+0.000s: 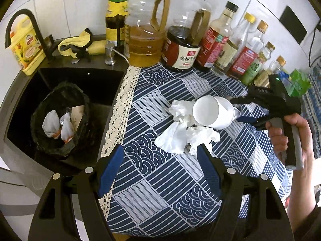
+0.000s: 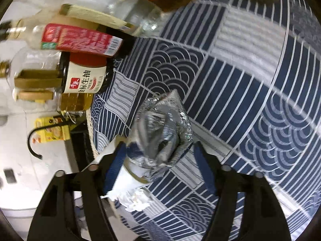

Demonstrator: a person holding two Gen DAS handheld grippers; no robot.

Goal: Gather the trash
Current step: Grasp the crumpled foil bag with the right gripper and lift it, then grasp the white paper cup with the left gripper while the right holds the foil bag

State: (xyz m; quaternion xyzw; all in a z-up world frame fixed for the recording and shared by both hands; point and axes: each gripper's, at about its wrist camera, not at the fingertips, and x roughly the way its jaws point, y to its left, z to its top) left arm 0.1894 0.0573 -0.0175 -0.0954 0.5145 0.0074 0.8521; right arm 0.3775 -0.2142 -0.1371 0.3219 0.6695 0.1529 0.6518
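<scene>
Here, one paper cup [image 1: 212, 112], one crumpled tissue [image 1: 180, 134] — two open claws.

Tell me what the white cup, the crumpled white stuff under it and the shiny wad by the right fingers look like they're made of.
White cup: probably paper or thin plastic, with a plain matte white wall and a thin rim.
Crumpled white stuff: tissue or paper napkin, soft, creased and matte.
Shiny wad: looks like aluminium foil or a foil wrapper, silver with sharp reflective wrinkles, though the picture is blurred.
</scene>
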